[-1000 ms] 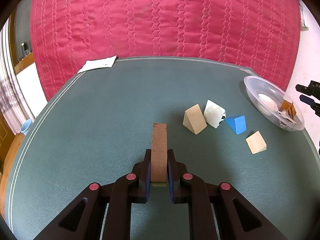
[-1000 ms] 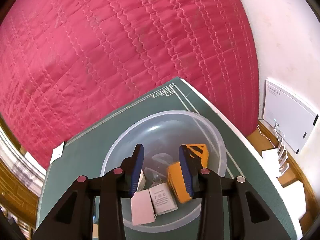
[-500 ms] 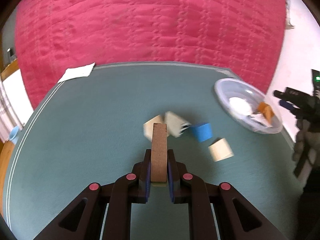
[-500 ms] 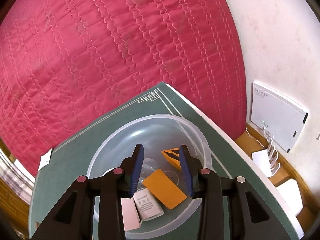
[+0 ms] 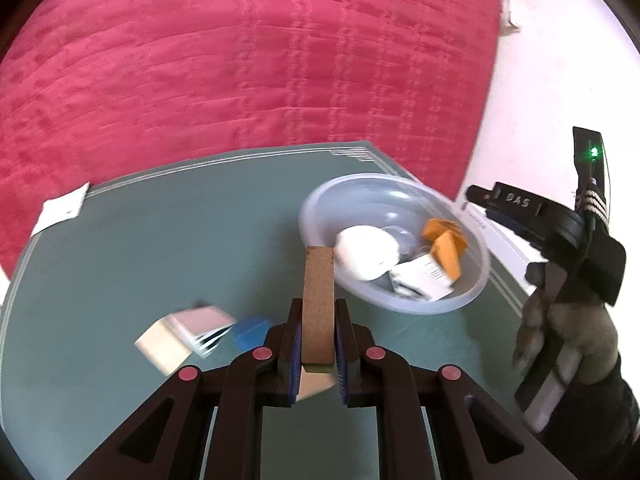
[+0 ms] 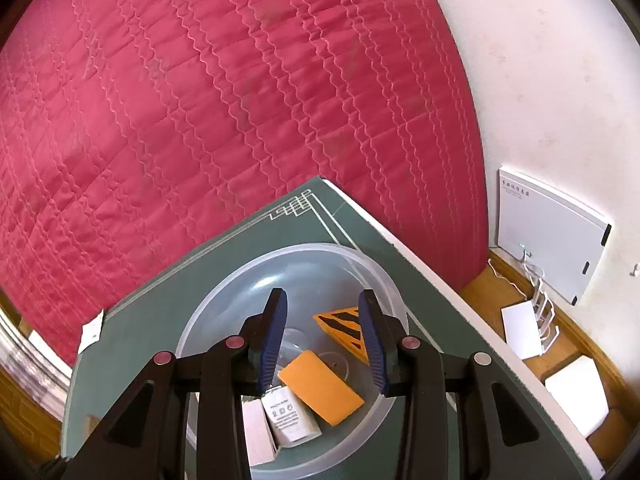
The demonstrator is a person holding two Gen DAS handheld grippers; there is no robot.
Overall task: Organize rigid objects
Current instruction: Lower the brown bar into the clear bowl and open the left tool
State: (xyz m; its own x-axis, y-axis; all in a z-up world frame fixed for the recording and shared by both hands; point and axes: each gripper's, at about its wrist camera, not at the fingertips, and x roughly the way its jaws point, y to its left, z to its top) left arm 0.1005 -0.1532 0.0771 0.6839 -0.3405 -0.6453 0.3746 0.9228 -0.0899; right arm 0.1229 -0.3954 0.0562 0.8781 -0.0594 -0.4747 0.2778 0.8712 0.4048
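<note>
My left gripper (image 5: 317, 312) is shut on a brown wooden block (image 5: 318, 300) and holds it above the green table, its far end close to the clear plastic bowl (image 5: 316, 208). The bowl holds a white round object (image 5: 366, 252), orange pieces (image 5: 446, 246) and a white box (image 5: 422, 276). My right gripper (image 6: 323, 320) is open and empty above the bowl (image 6: 224, 312); below it lie an orange flat block (image 6: 320, 386), an orange wedge with black stripes (image 6: 342, 320) and a white box (image 6: 290, 416). It also shows in the left wrist view (image 5: 520, 212), at the right.
A tan block (image 5: 162, 346), a white block (image 5: 204, 324) and a blue block (image 5: 250, 330) lie on the table left of my left gripper, blurred. A white paper (image 5: 62, 208) lies at the far left edge. A red quilted cloth (image 6: 200, 120) hangs behind the table.
My left gripper has swung right with the brown block, so the bowl is now just ahead and the loose blocks are at lower left. My right gripper has risen slightly above the bowl.
</note>
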